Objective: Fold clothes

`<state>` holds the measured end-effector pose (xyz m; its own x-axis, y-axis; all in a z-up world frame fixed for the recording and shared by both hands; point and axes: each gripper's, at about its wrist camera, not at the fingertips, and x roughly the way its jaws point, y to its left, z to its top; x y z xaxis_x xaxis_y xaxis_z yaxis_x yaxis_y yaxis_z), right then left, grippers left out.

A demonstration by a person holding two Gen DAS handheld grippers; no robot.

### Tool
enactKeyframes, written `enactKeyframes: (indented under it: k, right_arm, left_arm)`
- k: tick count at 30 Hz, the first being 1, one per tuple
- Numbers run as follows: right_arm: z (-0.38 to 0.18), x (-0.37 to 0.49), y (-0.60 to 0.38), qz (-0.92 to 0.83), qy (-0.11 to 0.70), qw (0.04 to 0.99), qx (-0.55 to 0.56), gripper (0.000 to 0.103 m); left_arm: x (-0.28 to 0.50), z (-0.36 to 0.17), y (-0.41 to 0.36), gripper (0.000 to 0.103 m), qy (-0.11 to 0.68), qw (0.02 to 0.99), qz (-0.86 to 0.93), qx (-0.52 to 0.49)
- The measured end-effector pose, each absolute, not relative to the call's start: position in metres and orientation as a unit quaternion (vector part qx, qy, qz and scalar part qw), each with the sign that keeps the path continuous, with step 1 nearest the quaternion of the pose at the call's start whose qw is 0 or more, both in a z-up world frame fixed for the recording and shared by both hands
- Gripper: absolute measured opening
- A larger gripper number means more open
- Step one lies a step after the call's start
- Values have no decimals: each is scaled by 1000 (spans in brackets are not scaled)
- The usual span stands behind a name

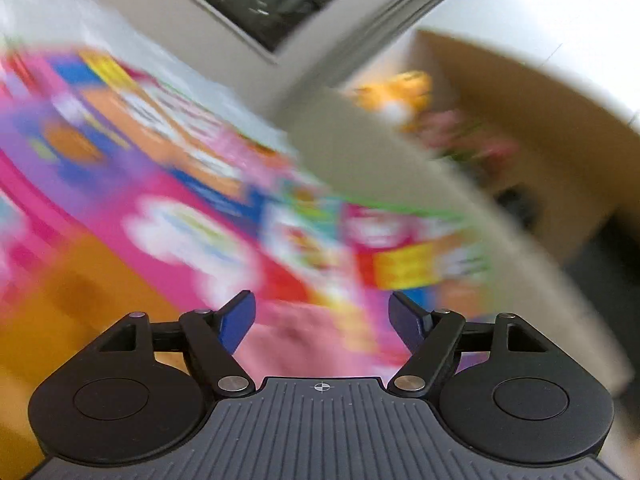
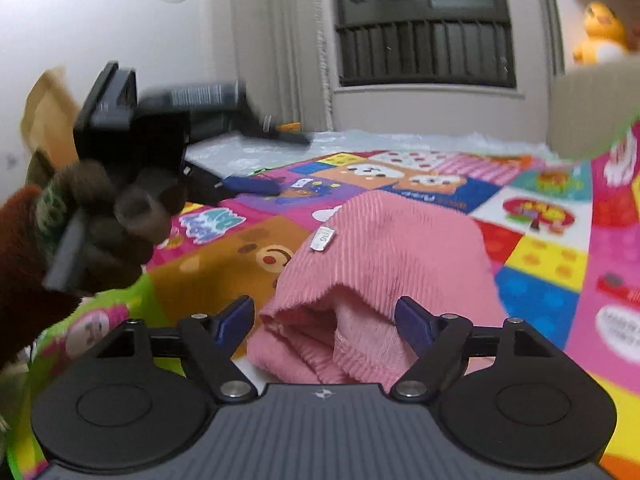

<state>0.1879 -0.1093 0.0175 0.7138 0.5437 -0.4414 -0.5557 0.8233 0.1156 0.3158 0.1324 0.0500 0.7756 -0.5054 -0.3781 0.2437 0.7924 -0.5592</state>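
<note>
On the play mat (image 2: 540, 256), a soft, light pink ribbed garment (image 2: 384, 256) is best pinched at its folded hem, both the right tool (image 2: 325, 320) and the left tool (image 1: 322, 314) being held open and empty.

A bright cartoon play mat (image 2: 532, 216) covers the floor below a dark barred window (image 2: 424, 24) in white walls.

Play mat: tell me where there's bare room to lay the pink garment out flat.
Bare play mat lies open to the right of the pink garment and beyond it toward the window wall. The left is crowded: the left gripper in a gloved hand hangs over that side. The right gripper, open, sits at the garment's near edge.
</note>
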Motion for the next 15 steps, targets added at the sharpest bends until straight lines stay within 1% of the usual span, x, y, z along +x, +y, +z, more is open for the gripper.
enactKeyframes:
  k: [1, 2, 3, 4, 5, 8, 10, 14, 15]
  right_arm:
    - [17, 191, -108, 296, 237, 925, -4, 76]
    - [16, 193, -107, 291, 235, 927, 1, 58]
    - [17, 196, -107, 282, 232, 931, 3, 35]
    - [19, 201, -111, 274, 232, 933, 15, 28]
    - [20, 206, -115, 267, 232, 935, 30, 17]
    - [32, 212, -136, 254, 228, 935, 97, 11]
    - [44, 211, -145, 256, 220, 935, 111, 9]
    - [72, 204, -157, 270, 190, 935, 129, 7]
    - [76, 204, -159, 277, 186, 933, 136, 4]
  left_arm:
    - [320, 48, 132, 79, 267, 920, -196, -210]
    - [324, 45, 130, 79, 269, 927, -193, -174]
    - [329, 41, 128, 78, 274, 928, -201, -151]
    - [333, 38, 123, 78, 278, 925, -218, -140]
    - [337, 35, 118, 79, 282, 920, -238, -132]
    - [348, 27, 95, 79, 285, 916, -270, -85]
    - [355, 23, 79, 80, 286, 912, -290, -52]
    - [373, 16, 61, 80, 275, 918, -286, -19]
    - [379, 17, 61, 82, 268, 923, -273, -20]
